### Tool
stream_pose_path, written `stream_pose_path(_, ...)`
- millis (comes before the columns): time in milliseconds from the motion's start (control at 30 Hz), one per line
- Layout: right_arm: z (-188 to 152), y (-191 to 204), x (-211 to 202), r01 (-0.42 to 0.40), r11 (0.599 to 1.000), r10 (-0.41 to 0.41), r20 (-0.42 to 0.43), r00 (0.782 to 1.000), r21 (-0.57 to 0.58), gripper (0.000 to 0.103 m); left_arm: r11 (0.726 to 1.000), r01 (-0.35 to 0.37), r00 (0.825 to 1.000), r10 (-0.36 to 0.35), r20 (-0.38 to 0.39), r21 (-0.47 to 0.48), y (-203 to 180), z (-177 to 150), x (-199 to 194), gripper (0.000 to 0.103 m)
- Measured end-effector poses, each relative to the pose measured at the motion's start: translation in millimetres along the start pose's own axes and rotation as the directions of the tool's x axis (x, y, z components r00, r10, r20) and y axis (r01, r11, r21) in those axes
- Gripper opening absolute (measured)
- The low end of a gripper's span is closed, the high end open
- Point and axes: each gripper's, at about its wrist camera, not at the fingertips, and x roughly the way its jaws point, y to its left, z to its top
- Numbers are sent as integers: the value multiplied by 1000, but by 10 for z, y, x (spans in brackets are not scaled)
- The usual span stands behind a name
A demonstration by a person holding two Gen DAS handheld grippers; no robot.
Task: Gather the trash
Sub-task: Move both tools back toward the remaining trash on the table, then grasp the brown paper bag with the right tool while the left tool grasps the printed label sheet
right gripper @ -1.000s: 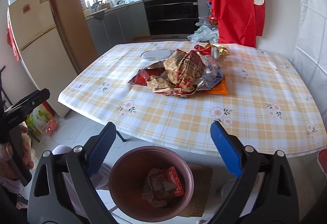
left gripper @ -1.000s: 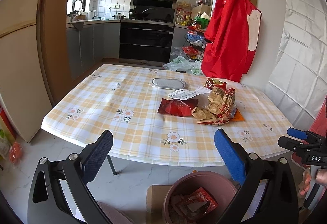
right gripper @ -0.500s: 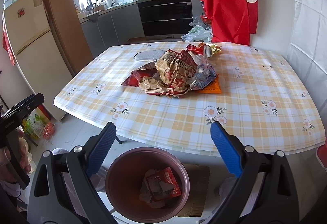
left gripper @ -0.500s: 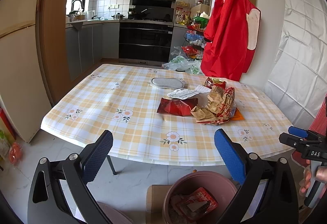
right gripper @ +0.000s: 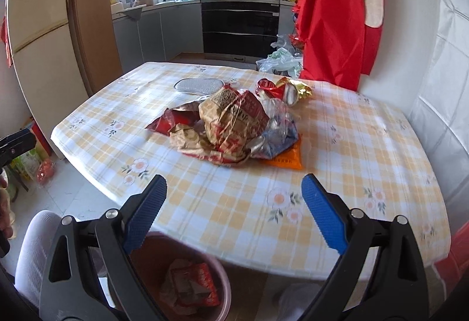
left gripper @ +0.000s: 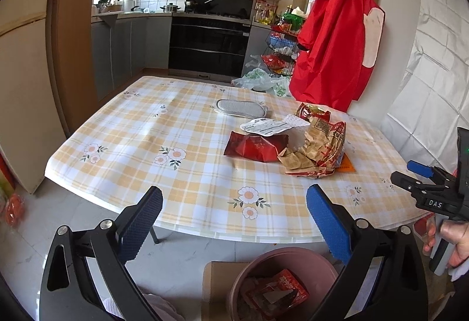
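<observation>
My right gripper (right gripper: 234,212) hangs over the near edge of the worktop (right gripper: 366,145), jaws spread wide and holding nothing; my left gripper (left gripper: 234,218) is the same, wide and empty. The heap of wrappers (right gripper: 231,127) lies straight ahead, far of my right jaws and nearer them than the left. The bin (right gripper: 222,285) sits below, on the floor.

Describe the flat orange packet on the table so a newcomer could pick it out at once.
Start at the checked tablecloth and find the heap of crumpled wrappers near its middle. The orange packet pokes out from under the heap's near right corner. Unlike the crumpled red and brown wrappers above it, it lies flat and is plain bright orange.
</observation>
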Motion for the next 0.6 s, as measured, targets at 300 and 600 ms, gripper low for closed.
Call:
stream_pose_path(300, 469, 153, 981, 4, 993, -6, -15, 1000, -120, 91, 1000, 5, 999, -4, -38, 6, 20, 163, 399, 89)
stream_pose_path(600, 665, 238, 1618, 52, 984, -63, -64, 996, -172, 92, 1000, 8, 997, -8, -77, 3, 21, 267, 772, 85)
